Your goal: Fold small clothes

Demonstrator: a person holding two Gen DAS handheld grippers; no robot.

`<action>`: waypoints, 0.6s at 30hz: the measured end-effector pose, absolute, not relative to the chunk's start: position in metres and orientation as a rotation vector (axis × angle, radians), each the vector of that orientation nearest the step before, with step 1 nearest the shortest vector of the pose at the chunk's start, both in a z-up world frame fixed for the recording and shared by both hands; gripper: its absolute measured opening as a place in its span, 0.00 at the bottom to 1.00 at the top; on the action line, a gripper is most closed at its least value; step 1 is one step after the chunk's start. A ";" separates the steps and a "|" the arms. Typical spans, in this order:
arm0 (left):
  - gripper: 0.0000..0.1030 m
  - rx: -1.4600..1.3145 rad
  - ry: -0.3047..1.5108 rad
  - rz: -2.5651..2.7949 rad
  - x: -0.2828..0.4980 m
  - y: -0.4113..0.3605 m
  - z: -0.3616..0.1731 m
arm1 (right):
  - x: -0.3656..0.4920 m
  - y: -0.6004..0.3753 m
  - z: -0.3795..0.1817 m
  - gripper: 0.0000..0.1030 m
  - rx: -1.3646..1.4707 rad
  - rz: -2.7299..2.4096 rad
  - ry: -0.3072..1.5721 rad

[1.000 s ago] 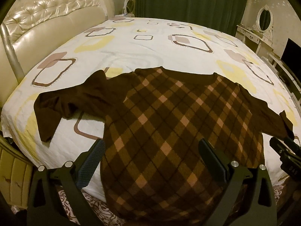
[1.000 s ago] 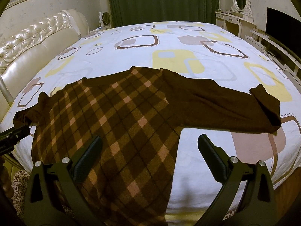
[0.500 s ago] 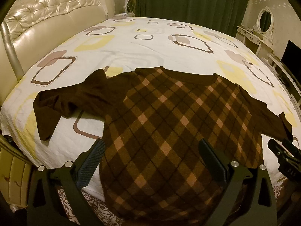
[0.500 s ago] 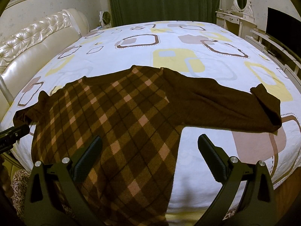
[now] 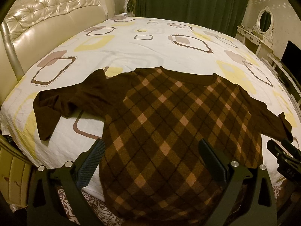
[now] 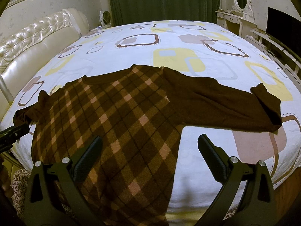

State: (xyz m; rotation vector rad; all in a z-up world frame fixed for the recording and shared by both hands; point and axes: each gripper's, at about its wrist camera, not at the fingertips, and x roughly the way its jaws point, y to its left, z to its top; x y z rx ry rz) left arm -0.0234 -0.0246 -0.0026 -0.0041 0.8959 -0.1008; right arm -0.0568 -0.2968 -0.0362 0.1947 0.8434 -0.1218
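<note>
A brown argyle sweater (image 5: pixel 169 128) lies spread flat on the bed, its hem hanging over the near edge. Its plain brown left sleeve (image 5: pixel 62 103) is crumpled toward the headboard. In the right wrist view the same sweater (image 6: pixel 120 120) stretches its other sleeve (image 6: pixel 225 105) out to the right, cuff folded back. My left gripper (image 5: pixel 150 154) hovers open above the sweater's lower body. Over the sweater's right lower edge, my right gripper (image 6: pixel 149 148) is open too, holding nothing. Each gripper's tip shows at the edge of the other's view.
The bed (image 5: pixel 131 43) carries a white sheet with yellow and brown squares. A padded cream headboard (image 5: pixel 47 18) runs along the left. Green curtains (image 6: pixel 163 0) hang behind. A dressing table with a mirror (image 6: pixel 240 3) and a dark screen (image 6: pixel 282 28) stand at the right.
Both views have shifted very slightly; the sweater lies as before and both grippers stay open.
</note>
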 end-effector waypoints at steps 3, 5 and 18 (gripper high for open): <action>0.96 -0.003 0.896 -0.103 -0.024 -0.026 -0.003 | -0.057 -0.297 -0.036 0.98 0.196 -0.122 0.843; 0.96 -0.003 0.896 -0.102 -0.023 -0.024 -0.003 | -0.057 -0.297 -0.036 0.98 0.195 -0.123 0.844; 0.96 -0.006 0.897 -0.103 -0.024 -0.025 -0.003 | -0.057 -0.295 -0.039 0.98 0.195 -0.120 0.845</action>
